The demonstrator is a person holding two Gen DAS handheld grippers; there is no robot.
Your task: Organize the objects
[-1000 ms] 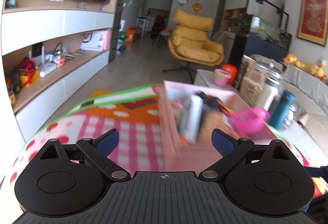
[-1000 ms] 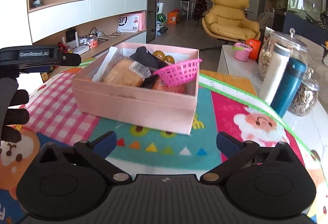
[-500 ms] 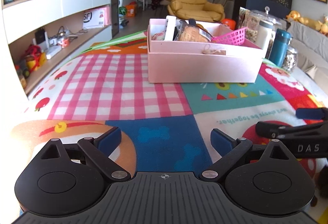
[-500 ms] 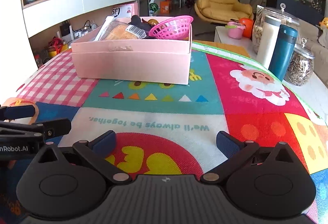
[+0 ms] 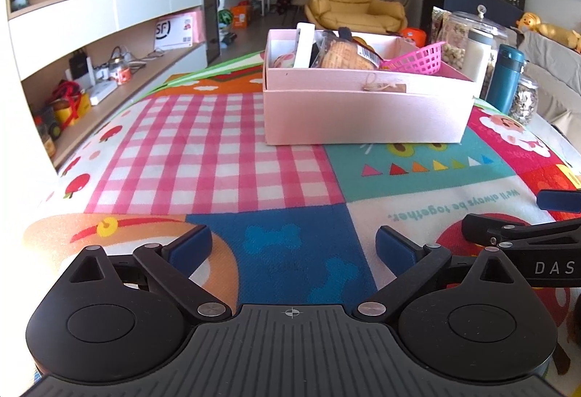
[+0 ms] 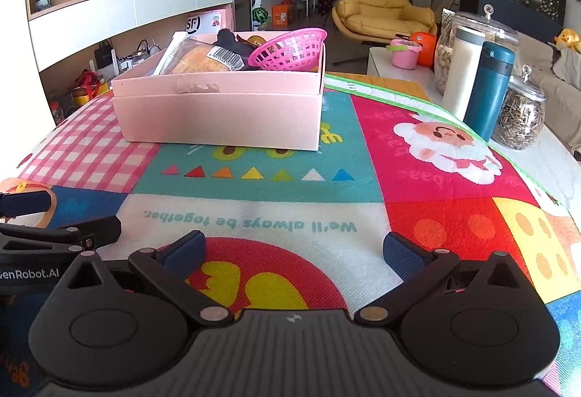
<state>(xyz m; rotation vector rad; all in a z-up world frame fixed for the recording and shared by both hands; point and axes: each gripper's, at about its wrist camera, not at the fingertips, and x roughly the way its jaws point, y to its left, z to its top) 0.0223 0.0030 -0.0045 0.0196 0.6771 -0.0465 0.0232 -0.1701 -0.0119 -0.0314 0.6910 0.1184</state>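
Two grippers, left (image 5: 293, 246) and right (image 6: 294, 250), fingers spread, empty; box (image 6: 221, 114) ahead; tape patch in right view only.

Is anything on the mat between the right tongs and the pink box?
Nothing visible. Only bare mat lies between the open right tongs and the pink box. The left tongs sit off to the side, clear of that path.

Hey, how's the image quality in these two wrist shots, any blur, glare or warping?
Left wrist view: sharp, the pink box crisp, fisheye bending the shelves at the left edge. Right wrist view: also sharp, left border blown out white, the mat evenly daylit.
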